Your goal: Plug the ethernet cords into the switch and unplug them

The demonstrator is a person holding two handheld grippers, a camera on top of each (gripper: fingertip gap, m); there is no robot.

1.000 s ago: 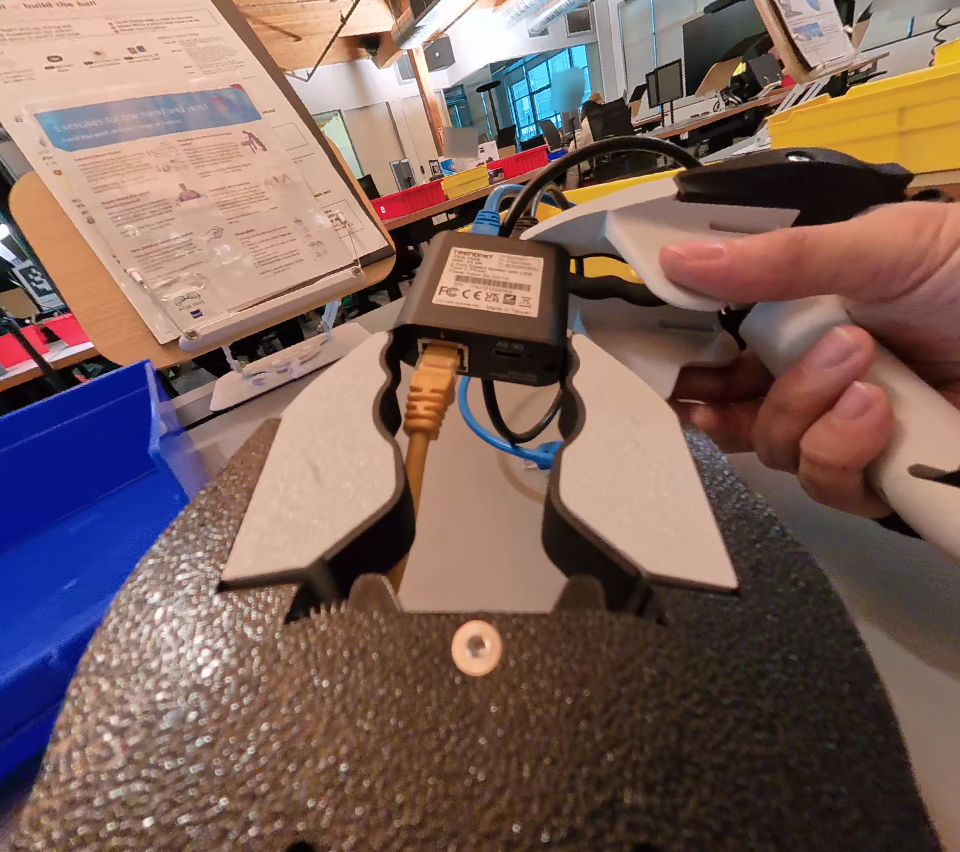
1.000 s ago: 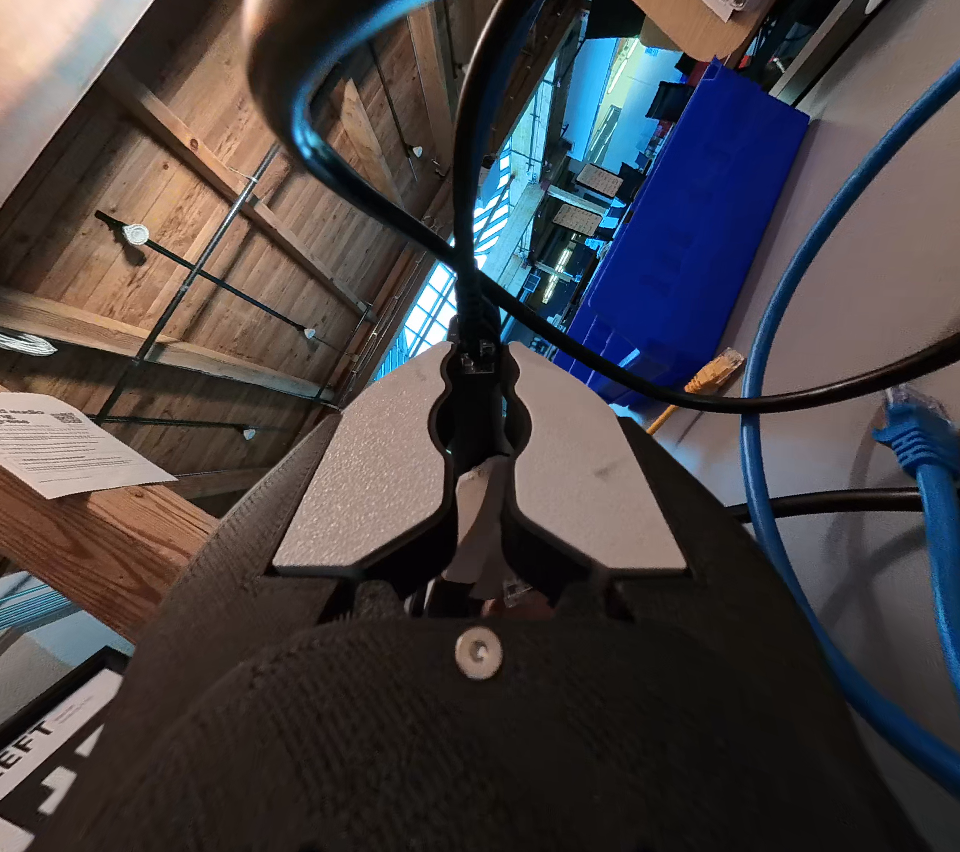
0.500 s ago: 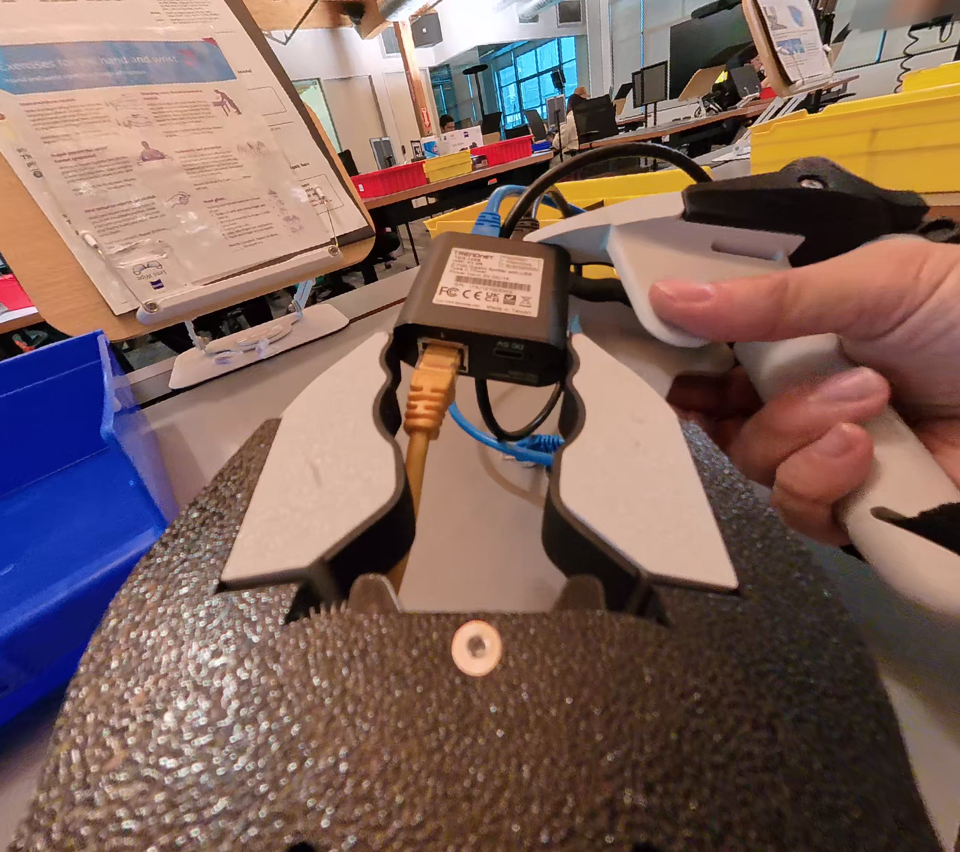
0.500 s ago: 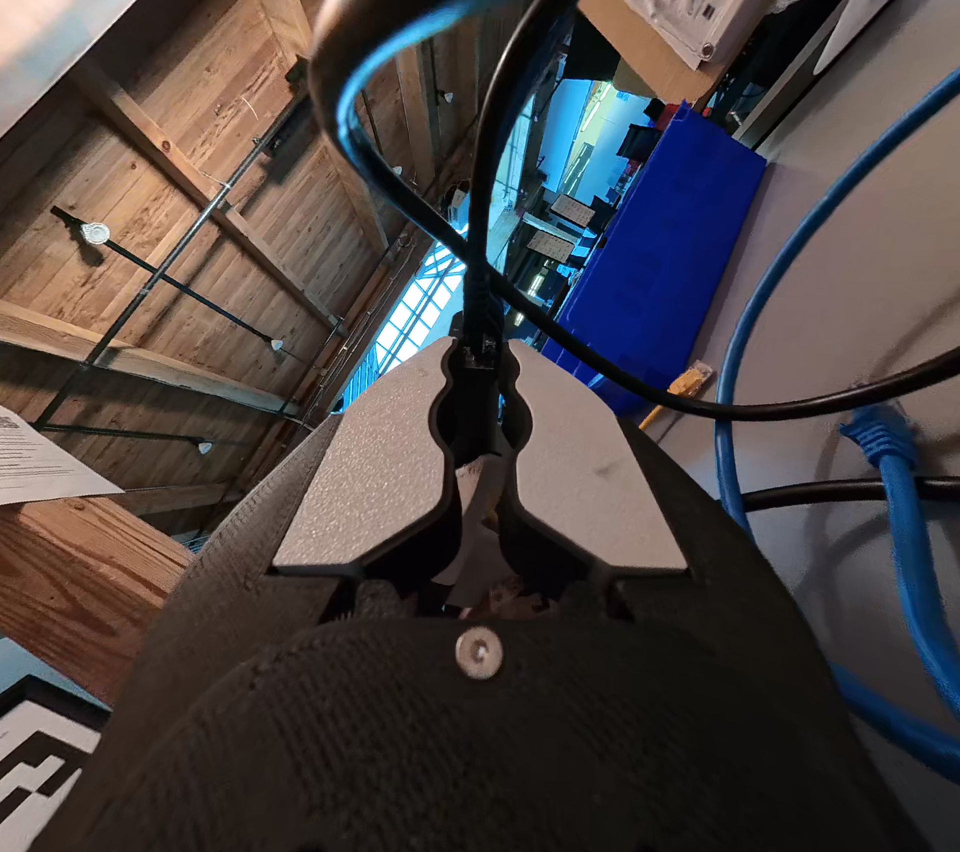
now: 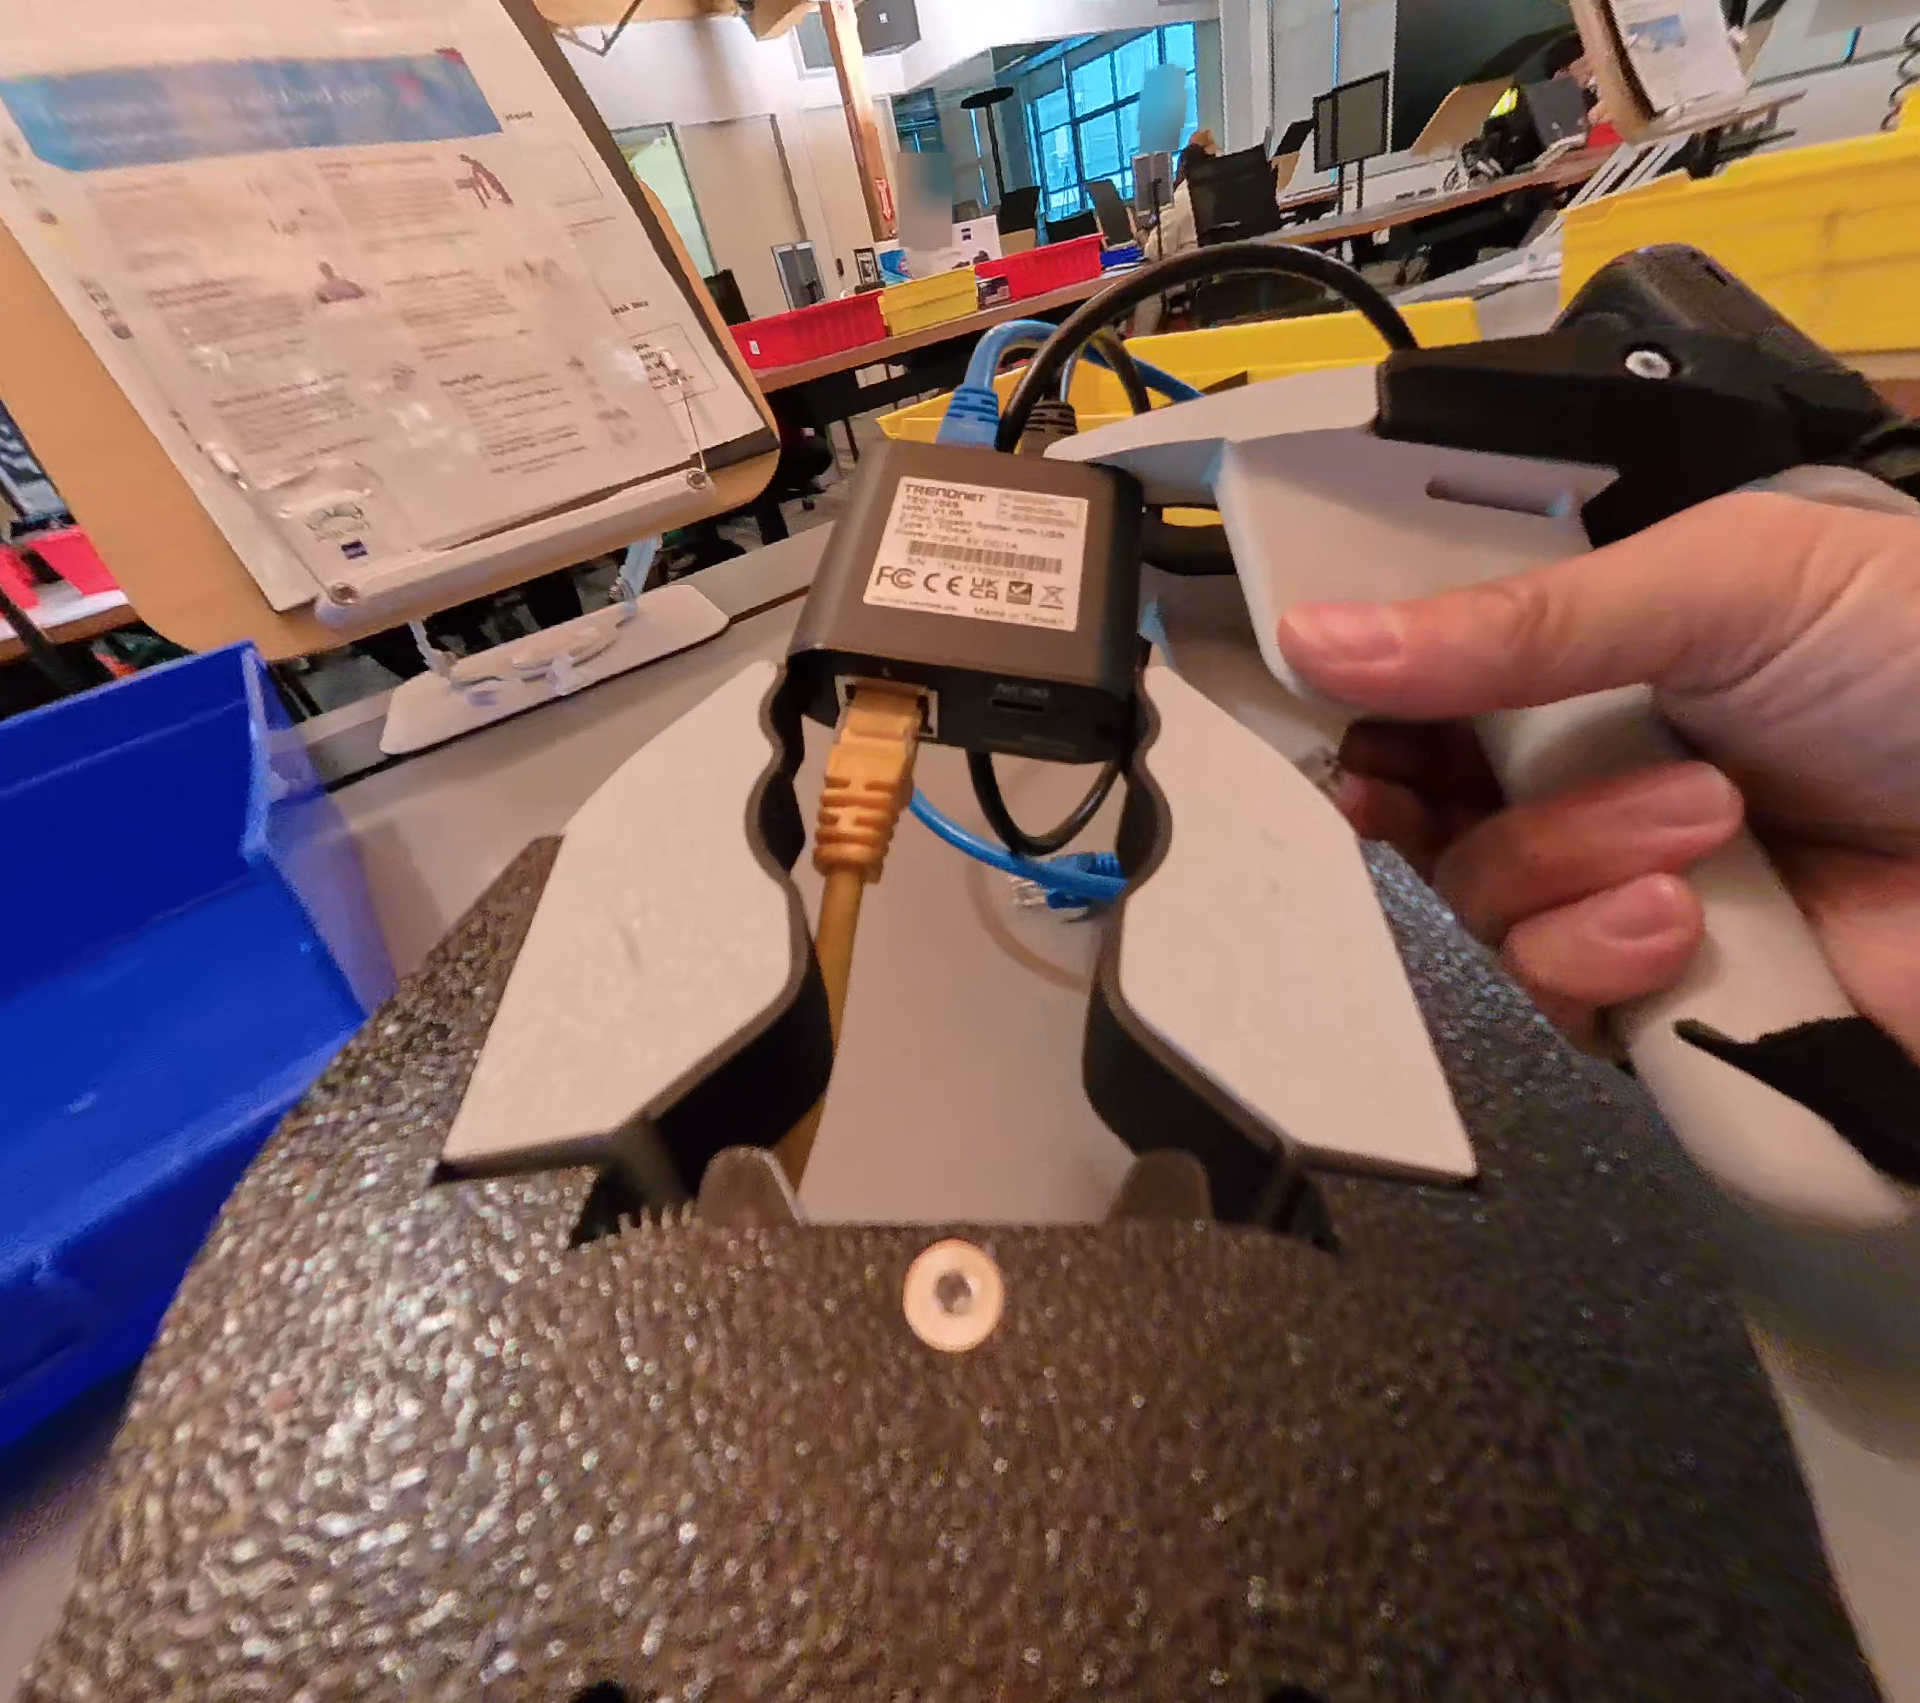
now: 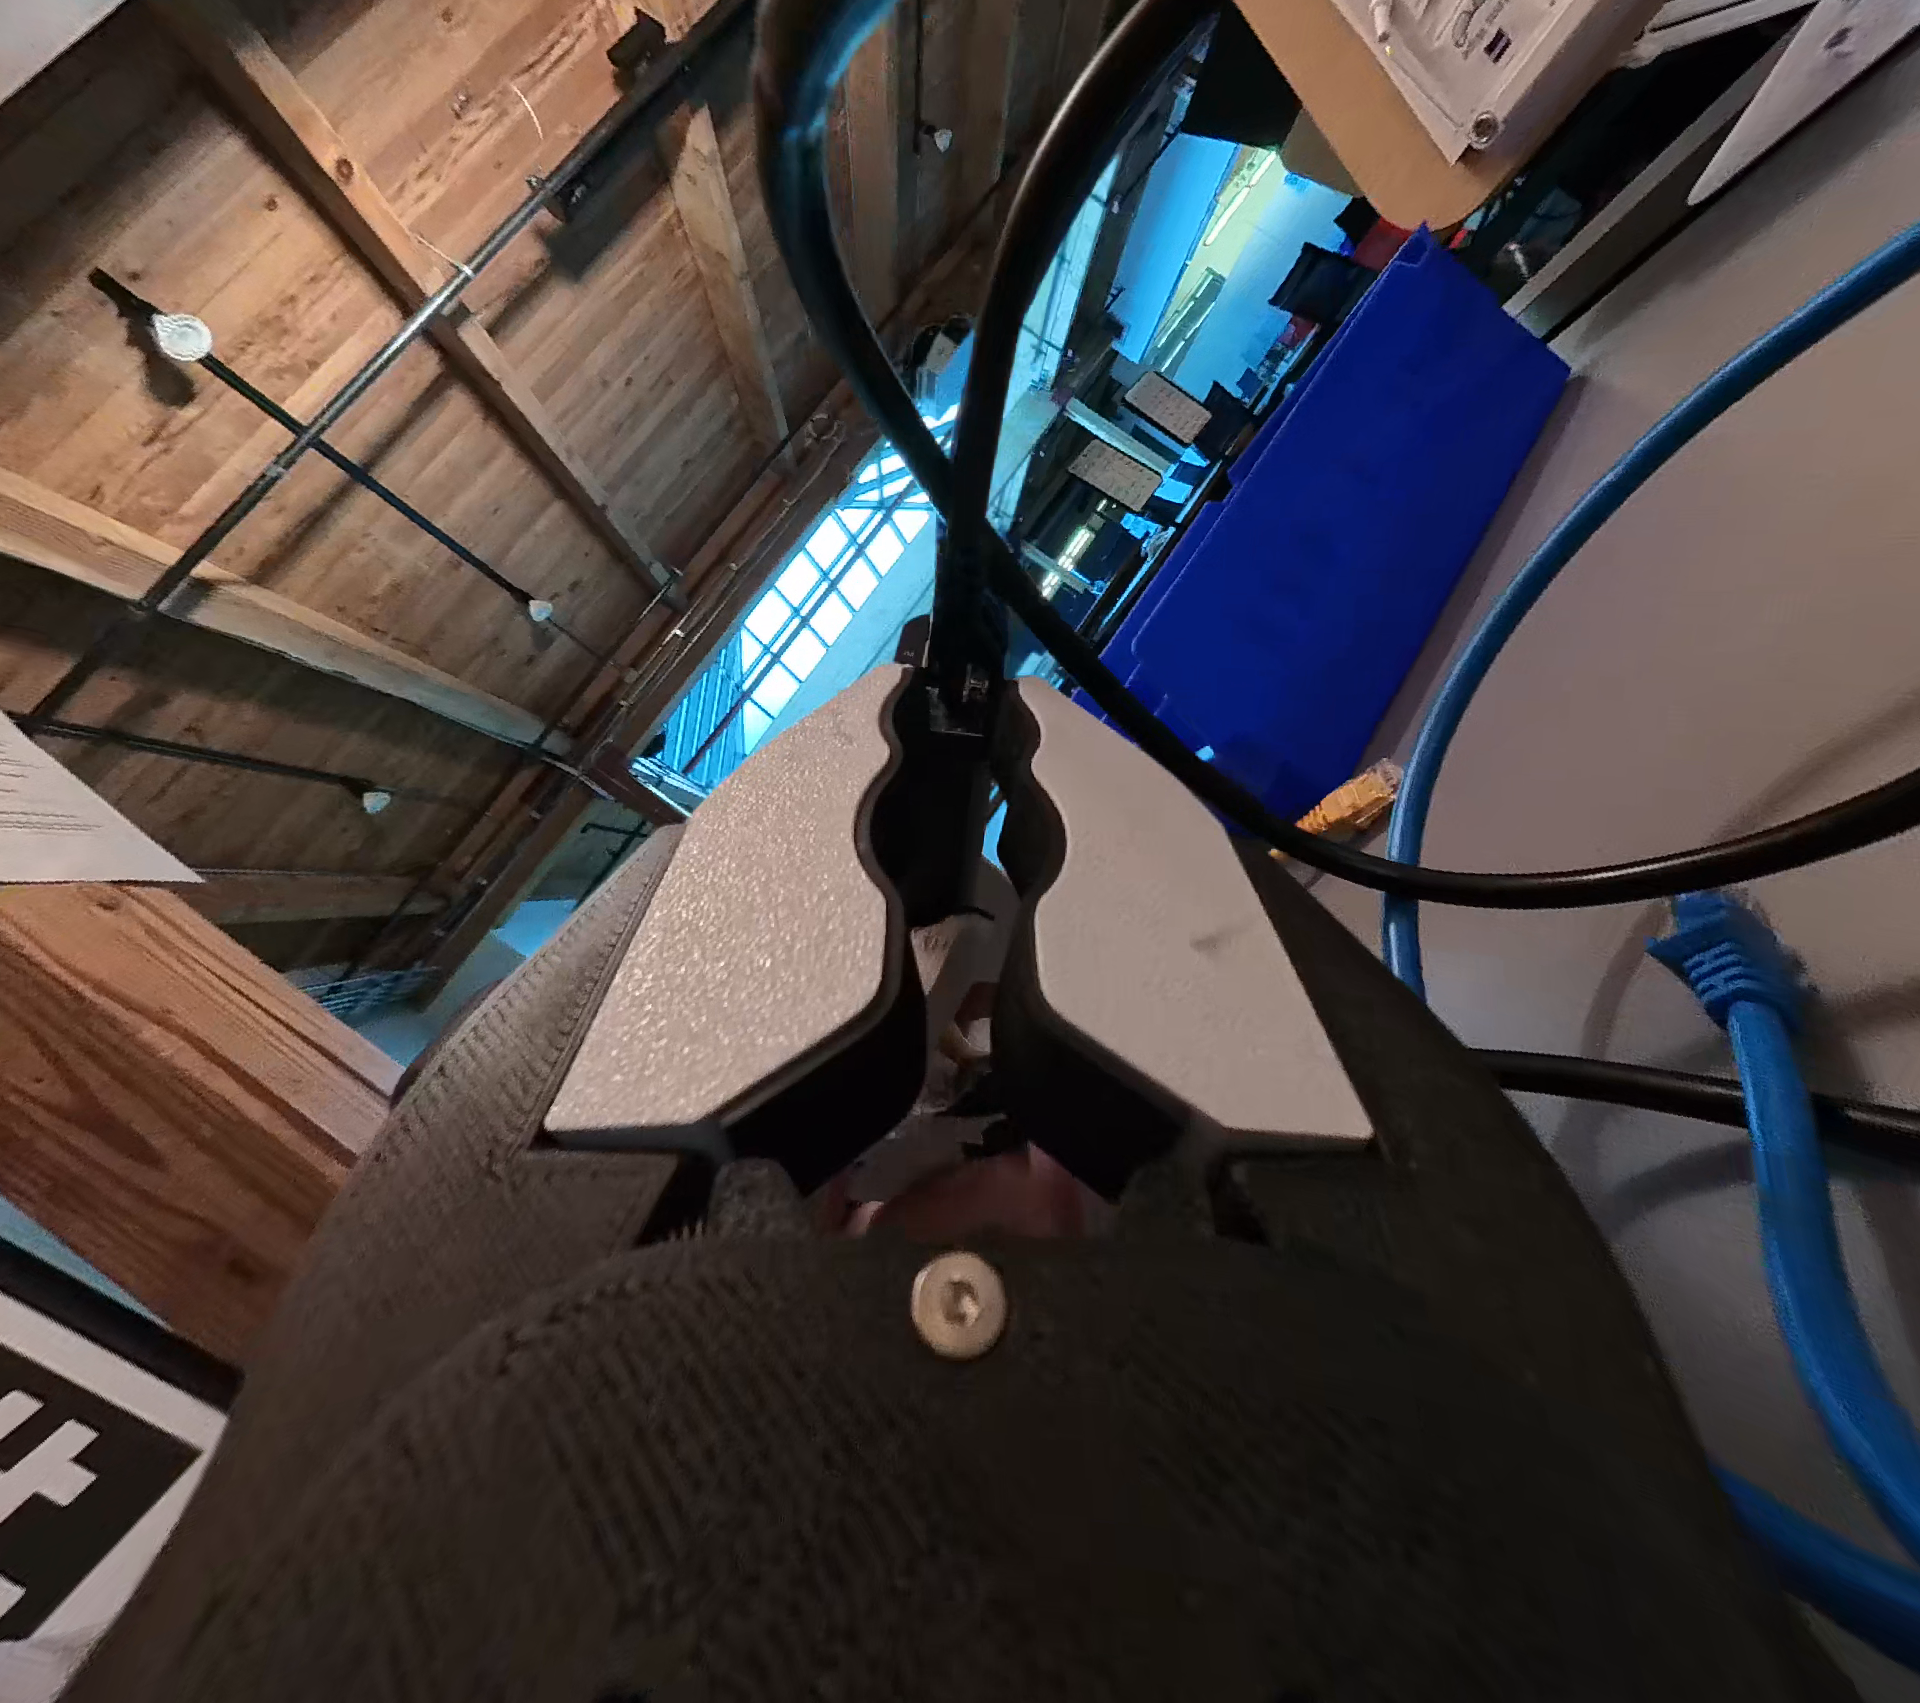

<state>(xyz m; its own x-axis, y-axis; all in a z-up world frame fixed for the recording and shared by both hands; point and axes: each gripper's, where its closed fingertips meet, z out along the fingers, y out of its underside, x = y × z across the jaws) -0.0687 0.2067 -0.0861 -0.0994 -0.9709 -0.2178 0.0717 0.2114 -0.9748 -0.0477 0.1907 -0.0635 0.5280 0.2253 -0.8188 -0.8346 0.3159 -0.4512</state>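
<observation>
My left gripper (image 5: 961,697) is shut on the small black switch (image 5: 971,588) and holds it above the table, label side up. A yellow ethernet cord (image 5: 862,806) is plugged into its near port. A blue cord (image 5: 977,401) and a black cord (image 5: 1195,282) come out of its far side. My right gripper (image 6: 954,697) is shut on the black cord's plug (image 6: 956,677); it shows at the switch's far right corner in the left wrist view (image 5: 1351,458), held by a hand (image 5: 1662,718). A loose blue plug (image 6: 1714,947) and a loose yellow plug (image 6: 1351,806) lie on the table.
A blue bin (image 5: 135,978) stands at the left of the grey table (image 5: 956,1082). A tilted board with instruction sheets (image 5: 312,199) stands behind it. Yellow bins (image 5: 1745,219) are at the right. A blue cable (image 6: 1507,614) loops over the table. Only a small space, under 4 cm, lies between the two pairs of fingers.
The left gripper with the switch has swung slightly, so the board and blue bin shifted in view. The right gripper has tilted, still gripping the black plug; the cable loop moved.
</observation>
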